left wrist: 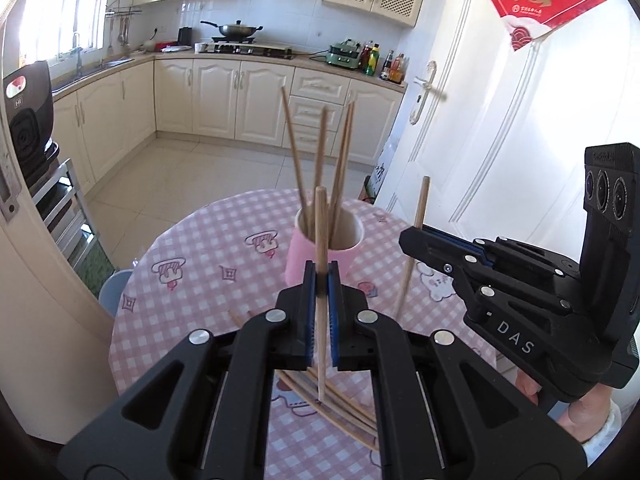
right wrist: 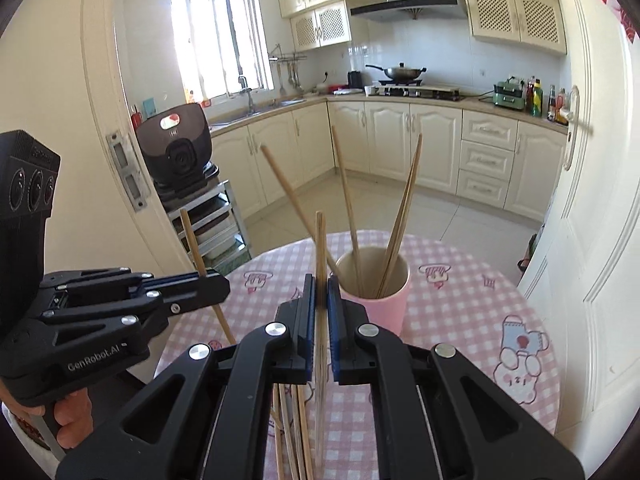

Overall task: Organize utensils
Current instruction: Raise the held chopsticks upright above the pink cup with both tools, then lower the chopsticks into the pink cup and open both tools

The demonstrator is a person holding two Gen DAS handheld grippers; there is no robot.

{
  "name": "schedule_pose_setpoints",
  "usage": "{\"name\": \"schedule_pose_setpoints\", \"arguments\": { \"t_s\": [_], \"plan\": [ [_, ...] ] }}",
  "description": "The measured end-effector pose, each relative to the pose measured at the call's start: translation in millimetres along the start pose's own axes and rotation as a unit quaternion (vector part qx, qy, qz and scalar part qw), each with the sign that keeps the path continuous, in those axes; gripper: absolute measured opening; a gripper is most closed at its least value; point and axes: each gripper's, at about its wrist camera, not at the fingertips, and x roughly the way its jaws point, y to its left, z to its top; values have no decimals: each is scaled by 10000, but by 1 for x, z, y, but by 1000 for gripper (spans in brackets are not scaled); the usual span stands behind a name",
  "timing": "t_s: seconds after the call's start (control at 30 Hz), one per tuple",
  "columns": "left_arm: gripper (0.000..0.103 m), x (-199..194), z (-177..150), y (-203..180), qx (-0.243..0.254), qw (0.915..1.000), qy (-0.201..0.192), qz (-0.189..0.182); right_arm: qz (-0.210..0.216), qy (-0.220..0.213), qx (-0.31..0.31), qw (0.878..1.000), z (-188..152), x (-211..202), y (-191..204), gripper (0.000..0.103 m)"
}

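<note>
Both grippers, left gripper (left wrist: 321, 276) and right gripper (right wrist: 321, 284), clamp an upright chopstick (left wrist: 320, 240); the pink cup (right wrist: 376, 304) sits at one o'clock, nearer the right.

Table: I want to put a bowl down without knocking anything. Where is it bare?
The cloth right of the pink cup, out to the table edge, is free, as is the strip behind the cup. It is crowded in front: loose chopsticks lie there, under both claws, left and right.
</note>
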Motion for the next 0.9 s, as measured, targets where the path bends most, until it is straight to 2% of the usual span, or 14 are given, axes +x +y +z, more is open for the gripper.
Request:
{"name": "schedule_pose_setpoints", "arguments": {
  "t_s": [0.17,0.43,0.73,0.9],
  "plan": [
    [6,-4,12,-14,108,9997,-182,-80,-104,-199,-72,9997,10,-10,-3,5],
    [6,-11,42,-26,182,9979,-626,-12,-294,-573,-102,9979,35,-23,-11,5],
    [6,-15,78,-28,-66,9931,-1165,75,-498,-1148,-249,9918,79,-42,-16,5],
    [6,-13,93,-26,-142,9882,-1518,130,-594,-1434,-314,9874,93,-42,-17,5]
  ]
}}
